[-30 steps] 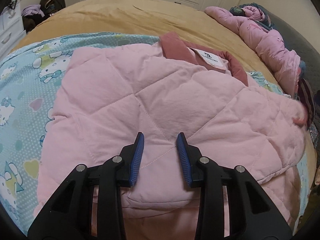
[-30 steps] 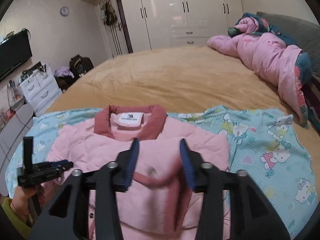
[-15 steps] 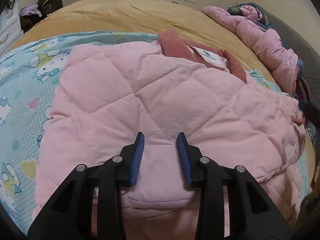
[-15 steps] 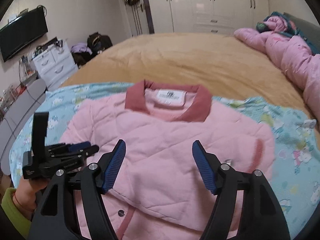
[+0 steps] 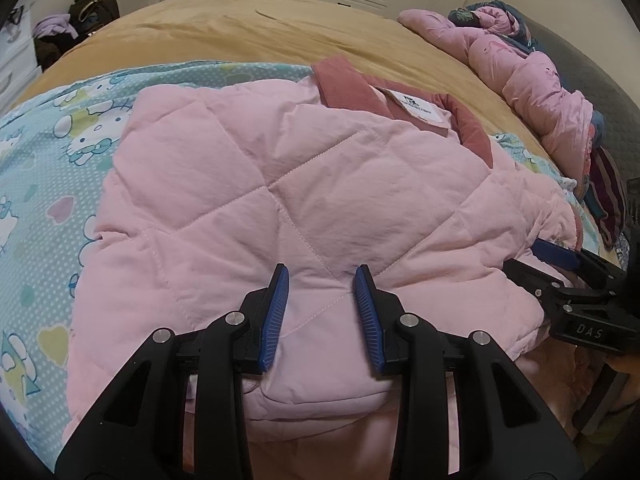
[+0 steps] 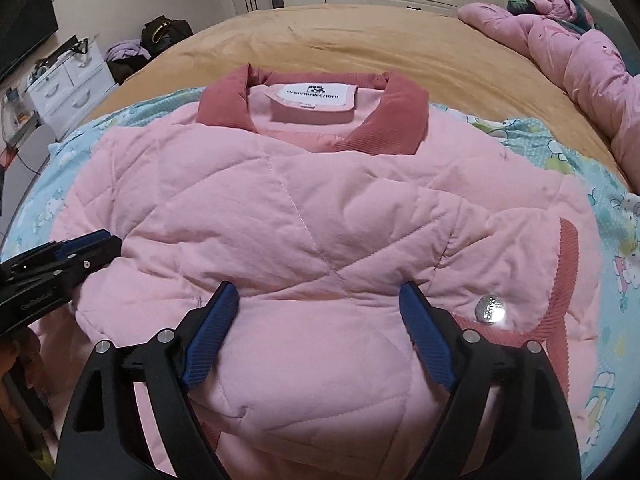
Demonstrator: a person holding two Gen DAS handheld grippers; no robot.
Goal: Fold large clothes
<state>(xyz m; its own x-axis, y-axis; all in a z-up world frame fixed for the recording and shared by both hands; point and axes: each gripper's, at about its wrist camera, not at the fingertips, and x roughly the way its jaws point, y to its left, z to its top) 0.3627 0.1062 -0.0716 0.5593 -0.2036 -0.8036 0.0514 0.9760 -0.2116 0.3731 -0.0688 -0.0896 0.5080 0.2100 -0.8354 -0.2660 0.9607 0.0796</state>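
Observation:
A pink quilted jacket lies front down on the bed, its dark pink collar and white label at the far end. One sleeve is folded in, and its ribbed cuff rests at the right beside a silver snap. My right gripper hangs just over the jacket's near part. Its jaws are opening wide, and the pads press on nothing. My left gripper sits at the jacket's left edge, jaws narrow, shut on a fold of the quilted fabric. The right gripper shows at the jacket's far side.
Under the jacket lies a light blue cartoon-print sheet on a tan bedspread. A pink duvet is heaped at the right by the headboard. White drawers and bags stand left of the bed.
The right gripper let go of the sleeve it carried, opened wide and sank toward the jacket's near part. The sleeve now lies folded in. The left gripper kept still.

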